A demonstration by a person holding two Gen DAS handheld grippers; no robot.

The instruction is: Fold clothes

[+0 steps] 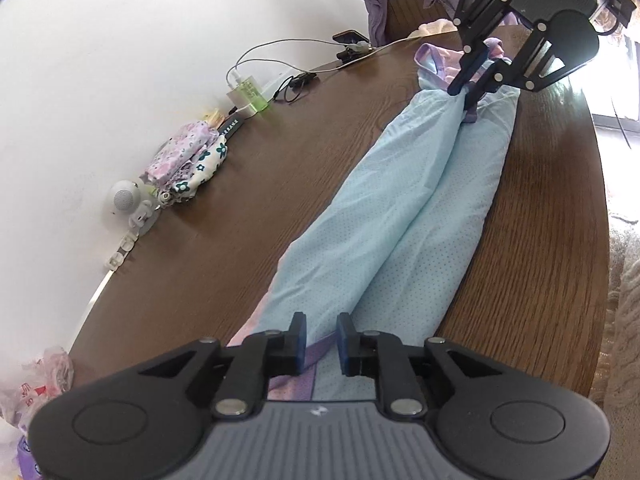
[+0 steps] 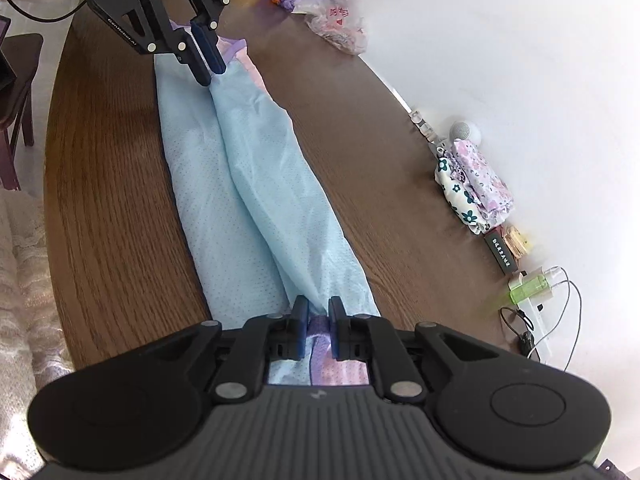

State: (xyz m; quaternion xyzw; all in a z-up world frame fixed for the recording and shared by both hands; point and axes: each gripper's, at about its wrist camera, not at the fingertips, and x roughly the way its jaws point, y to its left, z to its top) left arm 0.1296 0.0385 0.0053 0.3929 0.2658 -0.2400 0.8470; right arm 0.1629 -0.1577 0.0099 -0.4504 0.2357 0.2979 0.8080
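1. So the light blue dotted garment with the purple and pink trim is lying stretched out long on the brown wooden table, one gripper at each end.
2. Right gripper: clamped on the purple trim at its end. The cloth is bunched up tight between the blue pads, and the left wrist view shows the fabric gathering to a point at its tips.
3. Left gripper: the pads stand a little apart. A strip of purple trim runs through the gap, but the pads don't look like they're pressing on it.
4. Readable stuff: from the right wrist view, the side of the left gripper has white lettering that looks like "GenRobot.AI". Both gripper bodies have a tiny white logo I can't make out.
5. Against the wall there's a small dark box with white characters, too small to read, right next to a folded floral stack.
6. Also a plastic bag with red print at the table's end, unreadable too.
7. A green charger block with white cables sits by the wall.
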